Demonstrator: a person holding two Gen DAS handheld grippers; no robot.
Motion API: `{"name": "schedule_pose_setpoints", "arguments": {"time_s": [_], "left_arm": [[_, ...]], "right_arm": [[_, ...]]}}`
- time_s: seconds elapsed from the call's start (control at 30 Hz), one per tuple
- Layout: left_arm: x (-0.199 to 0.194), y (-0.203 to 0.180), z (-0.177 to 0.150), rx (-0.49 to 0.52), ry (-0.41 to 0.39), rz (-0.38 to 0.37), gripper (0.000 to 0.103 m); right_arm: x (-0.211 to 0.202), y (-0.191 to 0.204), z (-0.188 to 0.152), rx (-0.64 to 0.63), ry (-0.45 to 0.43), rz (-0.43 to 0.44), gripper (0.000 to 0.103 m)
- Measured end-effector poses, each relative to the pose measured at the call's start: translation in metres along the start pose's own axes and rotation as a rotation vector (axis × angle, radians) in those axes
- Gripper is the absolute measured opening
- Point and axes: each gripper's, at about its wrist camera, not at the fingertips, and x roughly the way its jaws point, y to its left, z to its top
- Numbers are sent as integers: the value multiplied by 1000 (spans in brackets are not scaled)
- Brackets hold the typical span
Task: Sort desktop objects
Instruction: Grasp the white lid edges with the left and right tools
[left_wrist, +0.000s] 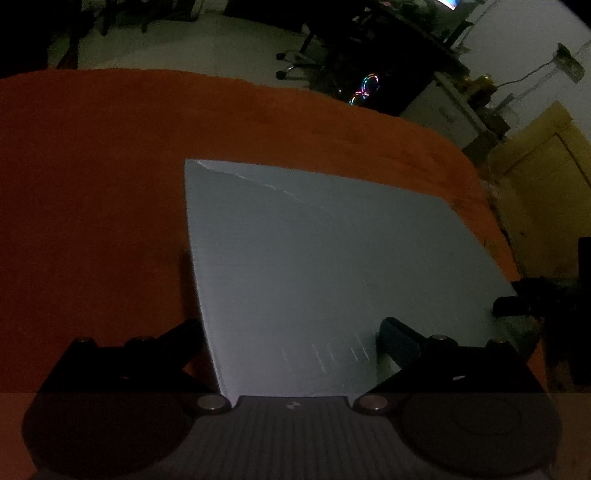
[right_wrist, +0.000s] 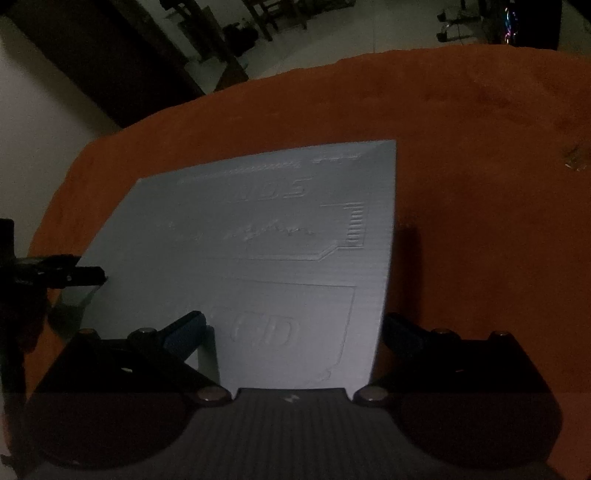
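A pale blue-grey flat plate (left_wrist: 314, 251) with raised lettering and an SD-card outline (right_wrist: 277, 251) lies on the orange cloth-covered table (left_wrist: 92, 184). My left gripper (left_wrist: 291, 338) is open. It straddles the plate's left edge, with one finger off the plate and the other over it. My right gripper (right_wrist: 295, 332) is also open, straddling the plate's right edge. Each view shows a dark fingertip of the other gripper at the plate's near corner: the right one's fingertip (left_wrist: 506, 306) and the left one's fingertip (right_wrist: 88, 277). The scene is very dim.
The table's curved far edge (right_wrist: 332, 62) drops to a pale floor. Beyond it are an office chair base (left_wrist: 295, 66), a computer case with coloured lights (left_wrist: 365, 88), a yellow cabinet (left_wrist: 543, 166) at the right, and dark wooden furniture (right_wrist: 110, 55).
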Motion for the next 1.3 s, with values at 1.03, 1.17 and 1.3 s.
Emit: {"name": "schedule_pose_setpoints", "arguments": {"time_s": [1.03, 1.17, 1.3], "left_arm": [[-174, -76, -128, -5, -85, 10, 102], [-161, -87, -155, 23, -59, 31, 102], [-142, -95, -178, 47, -6, 39, 102]], "right_arm": [[-151, 69, -107, -40, -77, 71, 103], [-144, 68, -138, -37, -40, 57, 103], [-125, 59, -165, 5, 20, 43, 103]]}}
